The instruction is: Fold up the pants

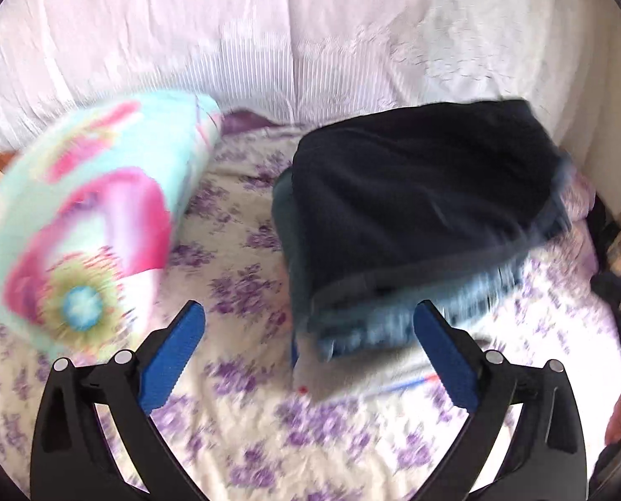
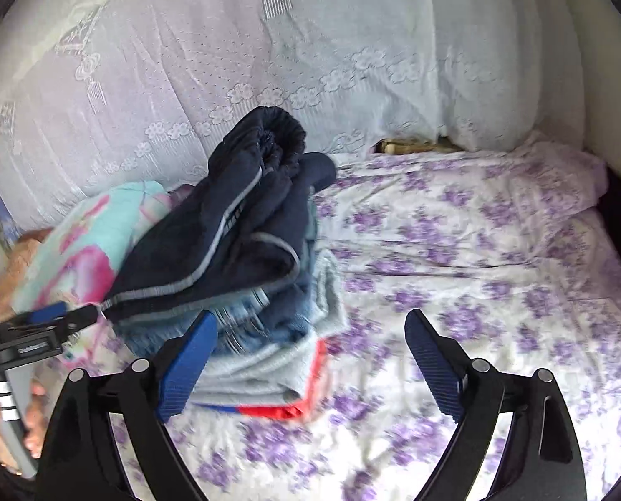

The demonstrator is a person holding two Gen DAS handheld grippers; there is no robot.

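- The left gripper (image 1: 309, 319), black-armed with blue ribbed pads, stood spread wide with nothing between its jaws, held over the bed.
- The right gripper (image 2: 312, 330), of the same make, was likewise spread wide and empty; its left pad overlapped the near edge of the clothes stack in the right wrist view, though contact could not be told.
- The dark navy pants with grey piping (image 2: 243, 217) lay folded on top of a stack of folded clothes (image 2: 268, 359), their gathered waistband end bunched up at the far side.
- Under the pants the stack showed blue denim, a pale grey layer and a red-and-blue piece at the bottom.
- The stack rested on the bed, on the white sheet with purple flowers (image 2: 477, 259), towards the bed's far edge.
- A turquoise pillow with pink flowers (image 1: 85, 217) lay just beside the stack on its left, towards the bed's left edge.
- A white lace curtain (image 2: 268, 41) hung along the bed's far edge.
- In the right wrist view, the left gripper's blue-tipped finger reached close to the pants' left edge, and a person's hand (image 2: 1, 426) held its handle.
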